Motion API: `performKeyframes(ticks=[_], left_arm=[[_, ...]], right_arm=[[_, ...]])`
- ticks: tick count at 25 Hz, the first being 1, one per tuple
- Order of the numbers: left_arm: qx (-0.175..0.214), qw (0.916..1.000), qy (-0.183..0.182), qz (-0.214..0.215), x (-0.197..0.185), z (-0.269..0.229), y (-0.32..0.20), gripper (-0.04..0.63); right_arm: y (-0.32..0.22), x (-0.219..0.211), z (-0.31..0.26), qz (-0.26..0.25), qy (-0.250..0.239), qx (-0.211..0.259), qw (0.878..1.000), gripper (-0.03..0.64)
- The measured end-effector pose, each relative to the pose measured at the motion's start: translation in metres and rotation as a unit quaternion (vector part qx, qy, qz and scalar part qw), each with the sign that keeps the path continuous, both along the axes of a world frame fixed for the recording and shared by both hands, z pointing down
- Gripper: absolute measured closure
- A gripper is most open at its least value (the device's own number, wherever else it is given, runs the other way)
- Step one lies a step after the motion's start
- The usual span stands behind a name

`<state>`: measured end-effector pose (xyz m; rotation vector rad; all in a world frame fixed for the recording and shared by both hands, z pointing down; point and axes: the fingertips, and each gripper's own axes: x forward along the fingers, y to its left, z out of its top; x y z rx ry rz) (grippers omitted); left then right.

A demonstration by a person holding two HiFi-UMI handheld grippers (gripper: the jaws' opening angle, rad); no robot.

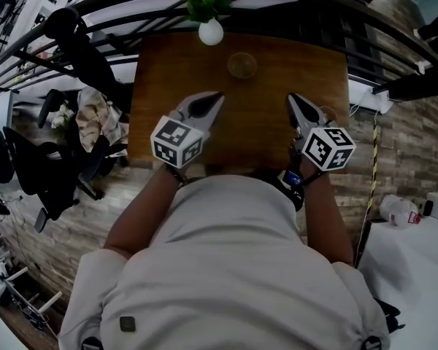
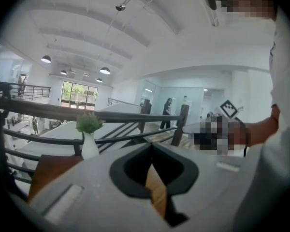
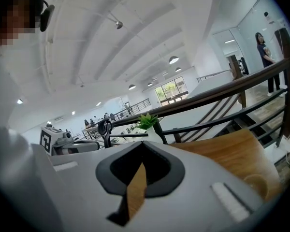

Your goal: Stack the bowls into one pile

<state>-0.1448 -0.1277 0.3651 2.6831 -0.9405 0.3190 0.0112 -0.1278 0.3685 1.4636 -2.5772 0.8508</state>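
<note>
Head view, items as I see them:
- My left tongs (image 1: 216, 98): jaws pressed together, empty, over the desk (image 1: 168, 79).
- Vase (image 1: 211, 31) with plant: far desk edge.
- Bowl (image 1: 241, 65): on the desk, ahead of both tongs, untouched.
- My right tongs (image 1: 293, 99): jaws together, empty.

Head view came through dim and muted, its edges bowed. Both gripper views were bright: ceiling lamps (image 2: 105, 70) glowed high above the jaws, and daylight poured from windows (image 2: 79, 93) far beyond them. The left gripper (image 2: 152, 149) sat soft and unfocused, corners vignetted black.
</note>
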Motion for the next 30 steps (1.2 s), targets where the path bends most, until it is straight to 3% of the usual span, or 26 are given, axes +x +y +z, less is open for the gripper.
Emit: performKeyframes(ticks=[5,10,30], left_arm=[[-0.004,1.0000,-0.001,-0.003,-0.053,0.000,0.005,0.591],[-0.014,0.9999,0.009,-0.005,-0.070,0.010,0.006,0.591],[-0.067,0.9975,0.006,-0.021,-0.023,0.066,-0.067,0.591]], right_arm=[[0.006,-0.052,0.002,-0.008,0.000,-0.009,1.000,0.609],[0.003,-0.066,0.009,-0.006,0.008,-0.022,1.000,0.609],[-0.085,-0.030,0.069,-0.031,0.011,-0.085,0.996,0.602]])
